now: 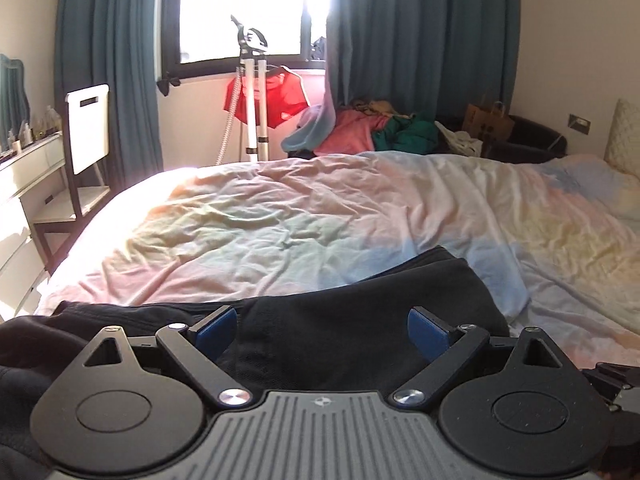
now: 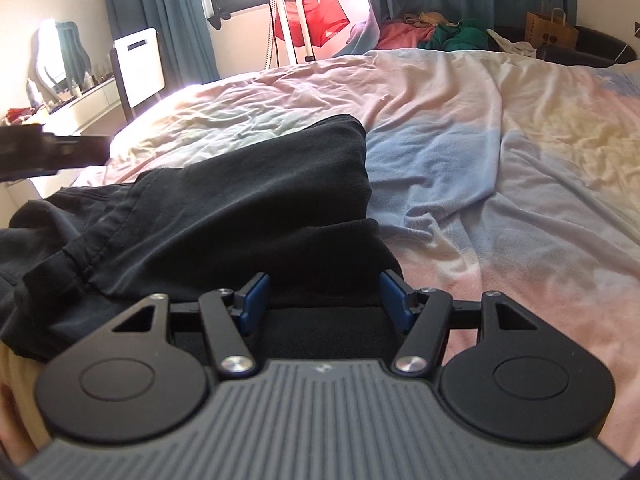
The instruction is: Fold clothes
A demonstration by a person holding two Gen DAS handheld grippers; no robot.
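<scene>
A black garment (image 1: 360, 292) lies partly folded on the near edge of the bed, on a pastel duvet (image 1: 280, 220). My left gripper (image 1: 322, 330) hovers over the garment's near part, jaws wide apart and nothing pinched between the blue pads. In the right wrist view the same black garment (image 2: 240, 200) shows a folded layer with a hem seam at the left. My right gripper (image 2: 325, 300) sits at its near right corner, jaws apart, with dark cloth lying between and below the fingers; the pads do not visibly press it. A dark blurred part of the left gripper (image 2: 52, 148) enters from the left.
Behind the bed stand a white steamer stand (image 1: 254, 92) with a red garment (image 1: 280, 96), a pile of coloured clothes (image 1: 372, 128) and a paper bag (image 1: 488, 120). A chair (image 1: 86, 128) and a dresser (image 1: 24, 176) stand at the left. The duvet (image 2: 500, 160) spreads to the right.
</scene>
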